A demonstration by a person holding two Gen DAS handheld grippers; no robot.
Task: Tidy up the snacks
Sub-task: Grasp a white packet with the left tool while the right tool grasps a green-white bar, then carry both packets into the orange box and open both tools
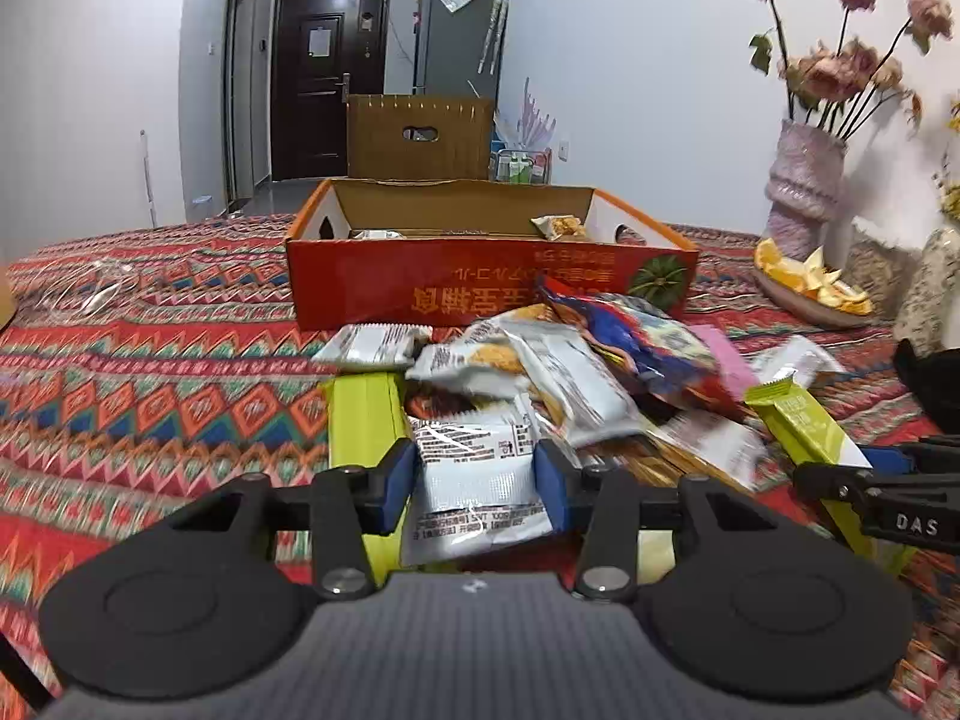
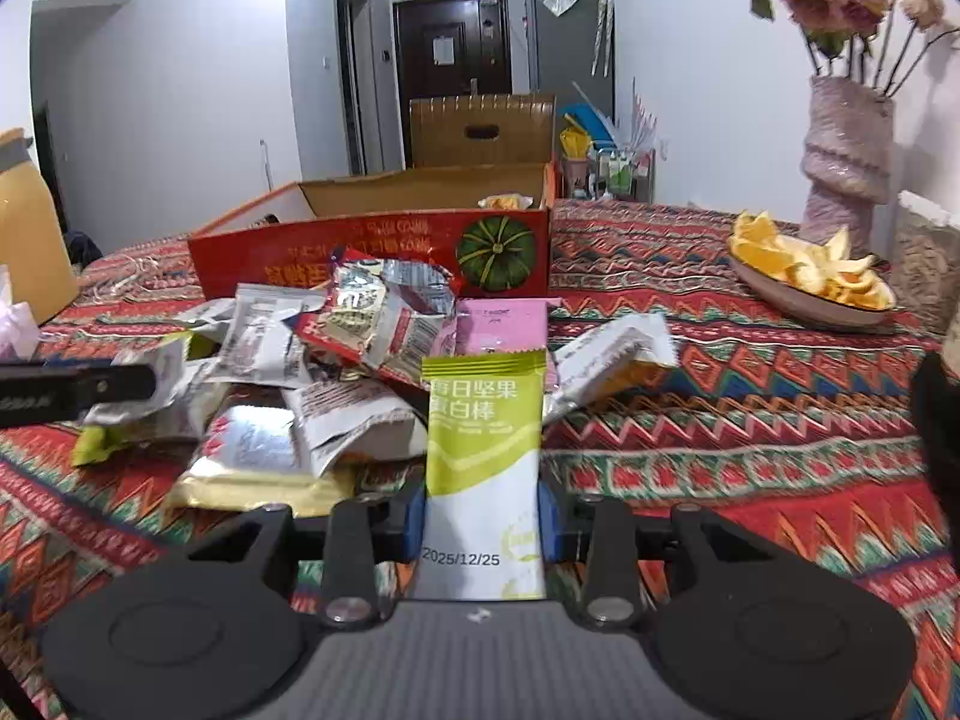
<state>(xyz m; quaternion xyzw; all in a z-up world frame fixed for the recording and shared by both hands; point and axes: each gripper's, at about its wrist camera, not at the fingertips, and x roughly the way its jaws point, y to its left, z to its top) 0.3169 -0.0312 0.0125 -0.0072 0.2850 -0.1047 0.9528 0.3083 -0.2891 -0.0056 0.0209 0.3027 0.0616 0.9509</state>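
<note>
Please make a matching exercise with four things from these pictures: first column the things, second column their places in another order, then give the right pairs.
Things:
1. green bar
2. white packet
3. orange peels
4. red box

Places:
A. on a plate beside the vase
B. behind the snack pile, on the cloth
C. between the right tongs
D. between the left tongs

Pairs: 1-C, 2-D, 3-A, 4-B

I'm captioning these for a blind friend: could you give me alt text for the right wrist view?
A claw grips a green-and-white snack bar upright between its blue pads, above a patterned tablecloth. Behind it lie a heap of snack packets and an open red box; a plate of orange peel sits to the right.
</note>
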